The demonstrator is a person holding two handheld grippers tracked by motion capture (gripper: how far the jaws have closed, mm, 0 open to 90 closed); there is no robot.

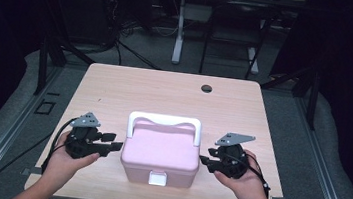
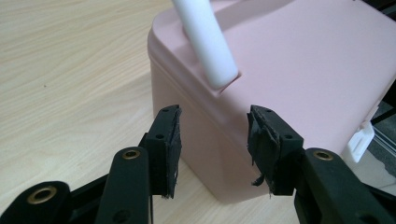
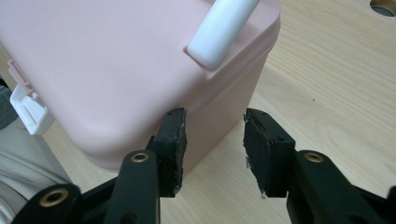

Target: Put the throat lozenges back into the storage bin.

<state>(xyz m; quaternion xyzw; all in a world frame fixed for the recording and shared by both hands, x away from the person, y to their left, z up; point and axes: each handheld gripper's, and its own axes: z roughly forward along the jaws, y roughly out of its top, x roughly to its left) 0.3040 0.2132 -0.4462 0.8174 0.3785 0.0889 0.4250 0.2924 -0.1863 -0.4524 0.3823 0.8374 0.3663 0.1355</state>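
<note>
On the near half of the pale wooden bench [image 1: 115, 92], a pink box [image 1: 160, 154] with a white carrying handle [image 1: 164, 121] folded back over its lid and a white latch [image 1: 157, 178] on its near face sits squarely between the two grippers. The left gripper [image 1: 118, 143] hangs just off the box's left side, its tips pointing inward at the pink wall and stopping short of it. In the left gripper view its fingers [image 2: 170, 144] stand apart with a clear gap, framing a corner of the box [image 2: 280, 84] below the end of the handle [image 2: 208, 44]; the worn black pads press on nothing. The right gripper [image 1: 204, 160] mirrors this on the other side, tips very near the box's right wall, though whether they graze it is hard to tell from above. In the right gripper view its fingers [image 3: 172, 140] are likewise spread at a moderate width, with the box's corner [image 3: 116, 79] and the handle end [image 3: 219, 32] beyond them and bare wood showing through the gap; nothing is held.

Both hands come in from the bottom edge of the high view, forearms angled inward. The left hand [image 1: 64, 159] cups its gripper from beneath and behind, and the right hand [image 1: 243, 180] does the same, each tool held roughly level and aimed across at the box. A grey three-cornered plate tops each gripper, and a black cable trails from each toward the wrist.
</note>
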